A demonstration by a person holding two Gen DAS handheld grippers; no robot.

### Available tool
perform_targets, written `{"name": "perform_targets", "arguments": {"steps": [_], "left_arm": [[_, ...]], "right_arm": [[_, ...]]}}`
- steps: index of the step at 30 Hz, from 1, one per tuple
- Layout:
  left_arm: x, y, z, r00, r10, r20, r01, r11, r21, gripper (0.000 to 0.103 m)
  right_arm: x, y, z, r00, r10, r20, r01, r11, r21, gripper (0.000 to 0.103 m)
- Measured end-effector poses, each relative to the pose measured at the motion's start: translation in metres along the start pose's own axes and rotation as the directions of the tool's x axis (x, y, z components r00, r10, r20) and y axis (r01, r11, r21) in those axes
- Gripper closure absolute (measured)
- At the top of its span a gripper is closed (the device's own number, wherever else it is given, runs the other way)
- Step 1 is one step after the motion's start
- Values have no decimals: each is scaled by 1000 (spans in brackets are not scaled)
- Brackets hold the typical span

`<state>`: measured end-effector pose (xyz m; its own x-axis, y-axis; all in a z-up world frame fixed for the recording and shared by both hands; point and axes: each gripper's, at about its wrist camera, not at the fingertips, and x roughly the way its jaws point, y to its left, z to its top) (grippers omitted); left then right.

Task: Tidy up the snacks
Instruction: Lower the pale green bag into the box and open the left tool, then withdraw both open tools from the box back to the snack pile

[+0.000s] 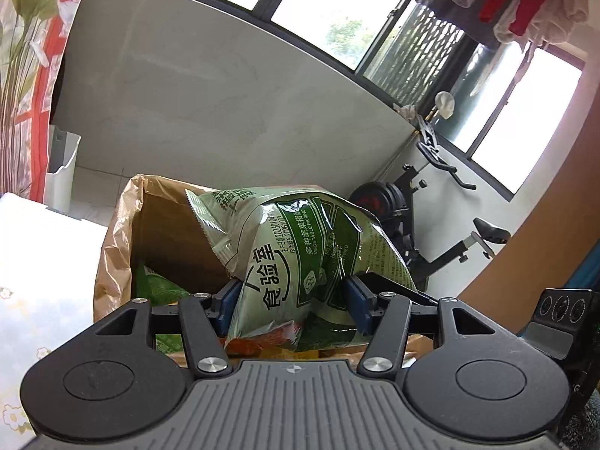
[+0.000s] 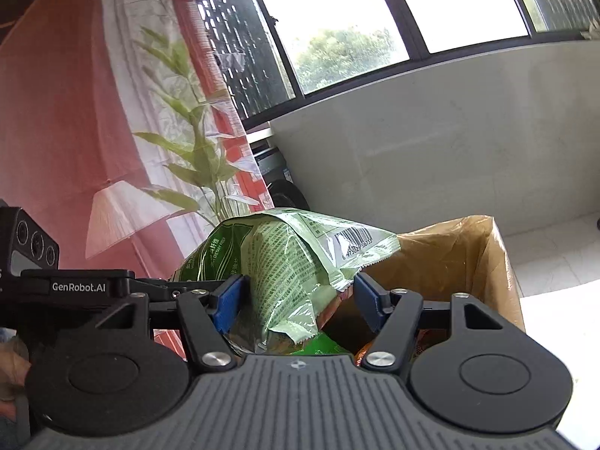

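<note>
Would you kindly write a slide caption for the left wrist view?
Left gripper clamps a green snack bag above an open cardboard box.

Home balcony room: exercise bike (image 1: 431,225), hanging laundry (image 1: 498,3), floral curtain (image 2: 180,112).

Bright daylight, windows (image 1: 330,3) blown out, fisheye-bent edges.

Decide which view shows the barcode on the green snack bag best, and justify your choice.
The right wrist view: the barcode faces that camera, near the serrated edge of the green snack bag. The left wrist view shows the bag's other printed side, with date stamp and large characters; no barcode is visible there.
</note>
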<state>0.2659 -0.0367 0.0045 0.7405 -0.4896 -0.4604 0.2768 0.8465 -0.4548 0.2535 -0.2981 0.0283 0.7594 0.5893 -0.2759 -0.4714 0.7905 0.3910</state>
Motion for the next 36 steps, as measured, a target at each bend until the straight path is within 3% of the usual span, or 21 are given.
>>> {"name": "perform_targets", "arguments": {"steps": [5,10,24,31,33,36], "left_arm": [[24,10,3,999,49,-10,-49,999,3,39],[18,12,-3,980,196,38,-199,975,99,28],[-48,-14,-32,955,239,173,-273,940,205,27],[-80,-22,-81,939,255,229,-293,944,151,25],[-78,-23,-97,936,282,211,-313,941,128,25],[-69,-8,-122,948,290,133,-294,956,13,25]], "right_arm": [[30,-16,3,999,-39,-30,40,998,47,37],[48,-21,2,992,-97,-81,98,995,13,36],[-14,-8,-28,993,-120,6,119,979,-168,33],[-55,2,-60,988,-107,110,130,964,-232,33],[-63,3,-72,986,-101,131,127,970,-208,33],[-69,5,-92,982,-118,150,147,969,-200,33]]}}
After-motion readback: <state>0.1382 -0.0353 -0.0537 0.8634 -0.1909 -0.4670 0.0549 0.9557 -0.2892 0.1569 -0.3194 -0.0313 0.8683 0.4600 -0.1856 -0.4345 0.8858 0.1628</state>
